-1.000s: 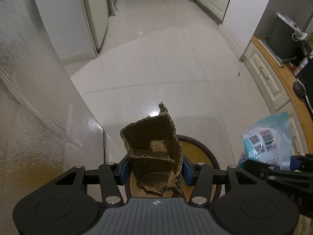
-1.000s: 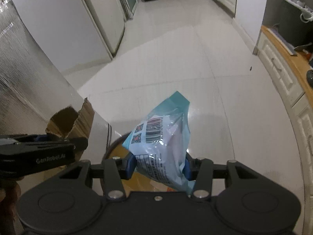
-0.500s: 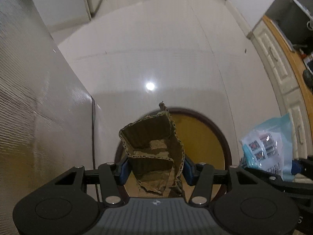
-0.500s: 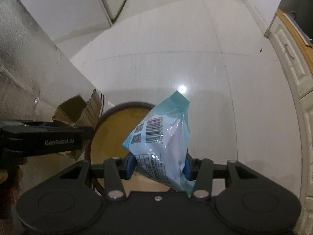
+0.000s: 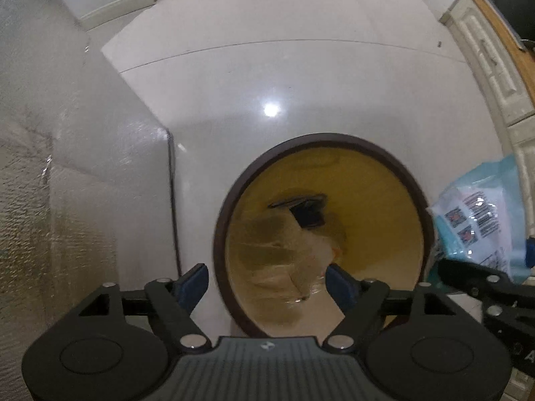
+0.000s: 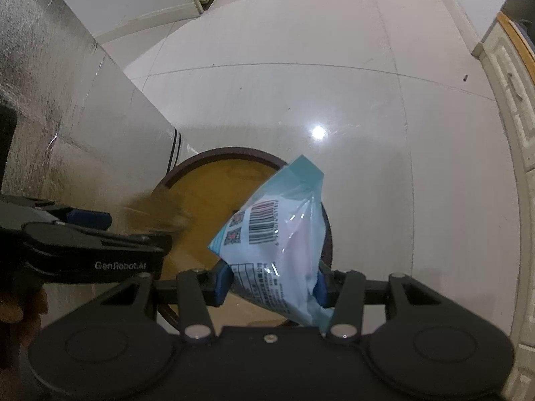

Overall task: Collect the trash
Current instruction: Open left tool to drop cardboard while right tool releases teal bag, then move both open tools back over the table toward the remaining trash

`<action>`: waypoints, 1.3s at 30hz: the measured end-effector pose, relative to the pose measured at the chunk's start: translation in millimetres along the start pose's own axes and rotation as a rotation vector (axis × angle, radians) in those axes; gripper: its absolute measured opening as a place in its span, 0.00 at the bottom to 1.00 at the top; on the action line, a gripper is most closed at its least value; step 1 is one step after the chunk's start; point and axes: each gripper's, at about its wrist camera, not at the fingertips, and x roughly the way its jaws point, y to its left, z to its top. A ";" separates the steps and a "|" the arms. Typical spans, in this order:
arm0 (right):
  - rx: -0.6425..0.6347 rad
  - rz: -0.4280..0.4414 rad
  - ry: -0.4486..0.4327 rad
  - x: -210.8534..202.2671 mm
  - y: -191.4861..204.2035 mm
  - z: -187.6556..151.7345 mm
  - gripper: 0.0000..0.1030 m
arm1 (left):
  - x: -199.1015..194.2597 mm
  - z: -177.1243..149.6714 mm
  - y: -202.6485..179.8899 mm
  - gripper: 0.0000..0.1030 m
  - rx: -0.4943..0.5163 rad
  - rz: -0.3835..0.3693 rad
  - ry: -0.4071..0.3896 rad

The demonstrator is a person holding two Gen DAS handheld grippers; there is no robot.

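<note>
Cardboard (image 5: pixel 284 254), a motion-blurred brown piece, sits inside the bin (image 5: pixel 414 180), between and beyond the left claw (image 5: pixel 267 282), whose jaws are spread apart with nothing between them. The right claw (image 6: pixel 272 284) is clamped on a blue packet (image 6: pixel 281 234) with a barcode, held over the bin's (image 6: pixel 207 157) right rim. The bin, dark-rimmed and yellow inside, stands on the glossy floor (image 6: pixel 334 83) beside a silver panel (image 5: pixel 67 167).
</note>
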 end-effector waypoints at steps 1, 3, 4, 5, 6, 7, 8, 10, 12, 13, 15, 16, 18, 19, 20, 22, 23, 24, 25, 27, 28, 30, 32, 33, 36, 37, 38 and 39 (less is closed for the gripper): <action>-0.001 0.005 0.000 0.7 0.6 0.6 0.48 | 0.0 -0.2 2.1 0.78 -0.005 0.009 0.001; -0.008 0.013 -0.002 1.8 0.6 0.5 0.48 | 0.0 -0.9 5.7 0.79 -0.010 0.024 0.002; -0.013 0.012 -0.006 2.0 1.4 0.7 0.49 | -1.2 -2.8 6.3 0.79 -0.013 0.029 0.002; -0.020 0.008 -0.014 2.4 2.0 1.1 0.49 | -2.0 -3.4 7.3 0.80 -0.015 0.032 0.003; -0.029 0.004 -0.026 1.6 2.5 1.8 0.49 | -2.3 -3.8 8.7 0.80 -0.017 0.036 0.004; -0.034 0.005 -0.032 0.6 3.6 2.5 0.49 | -2.9 -4.4 9.0 0.80 -0.018 0.042 0.006; -0.035 0.009 -0.034 0.2 3.4 2.2 0.50 | -3.1 -5.4 9.5 0.81 -0.018 0.048 0.006; -0.043 0.012 -0.035 0.6 3.3 1.7 0.57 | -4.3 -6.2 10.5 0.84 -0.016 0.062 0.005; -0.059 -0.001 -0.030 1.5 4.2 0.3 0.63 | -4.1 -7.9 12.7 0.88 -0.013 0.073 0.003; -0.064 -0.004 -0.027 1.5 5.1 0.0 0.65 | -3.5 -8.8 14.0 0.89 -0.012 0.078 0.004; -0.072 -0.020 -0.024 1.1 4.2 -1.8 0.72 | -3.4 -10.0 15.0 0.91 -0.007 0.088 0.006; -0.074 -0.022 -0.022 0.9 3.1 -2.5 0.73 | -3.5 -10.9 15.9 0.91 -0.004 0.094 0.009; -0.060 -0.022 -0.014 1.9 0.7 -4.2 0.75 | -4.4 -12.6 16.8 0.92 -0.002 0.102 0.012; -0.050 -0.021 -0.009 2.2 -1.2 -4.7 0.77 | -4.9 -13.0 17.4 0.92 -0.004 0.105 0.013; -0.044 -0.019 -0.008 2.0 -2.9 -5.4 0.78 | -5.8 -13.6 17.6 0.92 -0.005 0.106 0.013; -0.034 -0.019 -0.006 0.9 -5.0 -6.4 0.84 | -7.9 -14.7 17.6 0.94 -0.005 0.108 0.013; -0.028 -0.019 -0.003 0.6 -5.6 -7.7 0.89 | -9.5 -15.3 17.6 0.95 -0.005 0.110 0.012; -0.020 -0.018 0.002 0.1 -6.8 -9.3 0.92 | -11.3 -16.2 18.1 0.97 -0.007 0.112 0.011; -0.015 -0.018 0.009 0.1 -8.9 -10.5 0.93 | -12.6 -16.3 19.1 0.97 -0.009 0.114 0.011; -0.003 -0.026 0.021 -1.9 -10.8 -13.8 0.98 | -15.3 -18.2 20.4 0.99 -0.016 0.118 0.008; 0.003 -0.033 0.020 -3.3 -12.1 -15.6 0.99 | -16.6 -19.5 20.9 0.99 -0.019 0.121 0.006; 0.019 -0.035 0.016 -4.3 -14.3 -18.4 1.00 | -18.0 -22.2 22.7 1.00 -0.028 0.124 0.004; 0.036 -0.042 0.016 -6.0 -17.4 -22.6 1.00 | -19.7 -25.0 24.9 1.00 -0.038 0.121 0.006; 0.043 -0.045 0.013 -6.6 -18.4 -23.2 1.00 | -20.6 -26.5 25.6 1.00 -0.041 0.119 0.007; 0.062 -0.041 0.012 -10.5 -21.3 -29.6 1.00 | -25.9 -31.8 28.5 1.00 -0.045 0.112 0.006; 0.069 -0.041 0.013 -11.2 -21.3 -30.5 1.00 | -27.8 -33.8 28.6 1.00 -0.046 0.111 0.006; 0.077 -0.041 0.012 -12.3 -22.0 -32.0 1.00 | -29.5 -36.2 29.3 1.00 -0.047 0.113 0.007; 0.086 -0.040 0.009 -13.6 -22.1 -34.4 1.00 | -31.6 -38.9 30.0 1.00 -0.050 0.114 0.009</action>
